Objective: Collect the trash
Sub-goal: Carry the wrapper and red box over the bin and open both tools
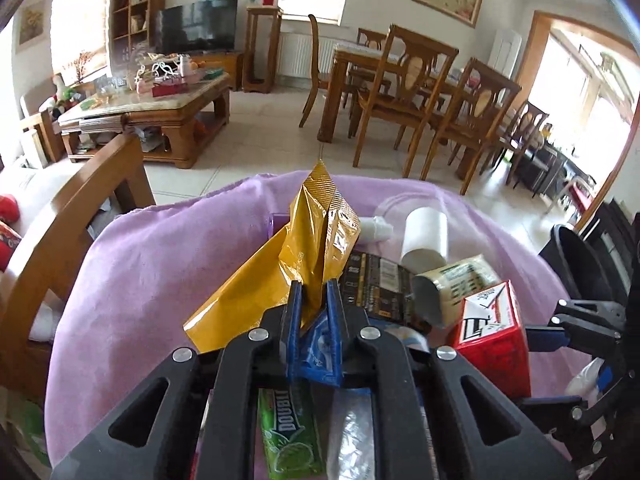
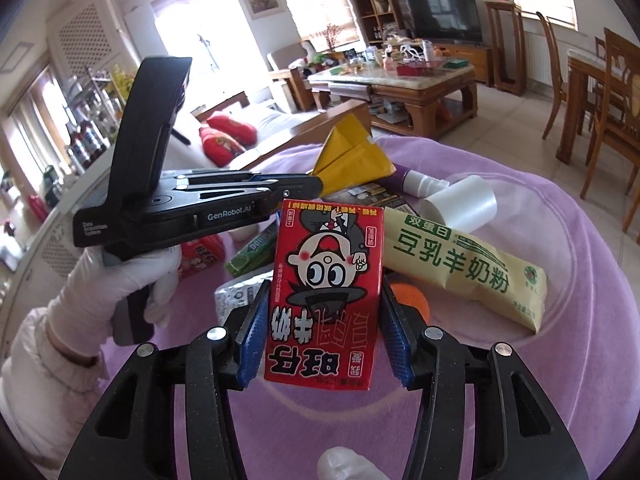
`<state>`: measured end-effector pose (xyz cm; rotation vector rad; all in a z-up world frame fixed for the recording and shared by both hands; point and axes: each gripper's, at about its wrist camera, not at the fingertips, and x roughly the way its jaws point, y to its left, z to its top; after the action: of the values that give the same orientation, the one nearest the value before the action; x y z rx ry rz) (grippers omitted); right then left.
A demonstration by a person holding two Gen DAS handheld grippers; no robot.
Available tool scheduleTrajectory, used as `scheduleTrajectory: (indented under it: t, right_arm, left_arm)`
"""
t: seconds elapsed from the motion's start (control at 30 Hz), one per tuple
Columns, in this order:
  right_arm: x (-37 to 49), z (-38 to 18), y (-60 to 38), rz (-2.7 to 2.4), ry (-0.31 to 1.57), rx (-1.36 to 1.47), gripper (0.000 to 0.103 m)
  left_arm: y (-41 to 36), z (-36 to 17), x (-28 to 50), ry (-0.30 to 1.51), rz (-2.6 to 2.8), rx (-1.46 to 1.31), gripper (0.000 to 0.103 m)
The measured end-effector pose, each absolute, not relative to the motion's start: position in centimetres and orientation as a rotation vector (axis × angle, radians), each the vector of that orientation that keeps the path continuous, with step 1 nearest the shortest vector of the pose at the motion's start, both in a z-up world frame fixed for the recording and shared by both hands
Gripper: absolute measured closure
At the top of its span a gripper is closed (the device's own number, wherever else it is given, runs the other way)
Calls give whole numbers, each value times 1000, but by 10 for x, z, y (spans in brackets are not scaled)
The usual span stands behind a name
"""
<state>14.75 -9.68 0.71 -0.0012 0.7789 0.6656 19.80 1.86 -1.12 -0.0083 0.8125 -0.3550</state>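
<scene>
My left gripper [image 1: 311,300] has its blue pads clamped on the lower edge of a yellow foil wrapper [image 1: 304,248]; the wrapper stands up crumpled toward twelve o'clock of the left wrist view, lifted over the purple cloth [image 1: 160,248]; in the right wrist view the same wrapper [image 2: 352,156] juts from the gripper's tip at about eleven o'clock. My right gripper [image 2: 324,328] has its fingers pressed against both sides of a red milk carton [image 2: 324,296], printed face toward the lens and upside down; I see the carton [image 1: 492,328] again at three o'clock in the left wrist view, with the right gripper's arm just beside it. The rest of the trash lies on the cloth: a pale yellow milk-powder pouch [image 2: 464,272] at two o'clock of the carton and touching it; a white paper roll [image 2: 460,204] beyond the pouch; a black printed packet [image 1: 376,284] just right of the wrapper; a green gum packet [image 1: 288,432] under my left gripper at six o'clock. A gloved left hand [image 2: 116,292] grips the left handle at nine o'clock. A black bin [image 1: 580,264] sits at the cloth's right edge.
</scene>
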Motion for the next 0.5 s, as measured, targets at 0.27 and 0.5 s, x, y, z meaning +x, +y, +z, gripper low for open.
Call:
scheduleTrajectory:
  t: [0.27, 0.5]
  right_arm:
    - [110, 33, -142, 660, 694, 61, 52]
    - [73, 52, -200, 607, 610, 119, 52]
  left_arm:
    - [10, 36, 157, 670, -387, -68, 91]
    - [-48, 73, 112, 578, -480, -48, 91]
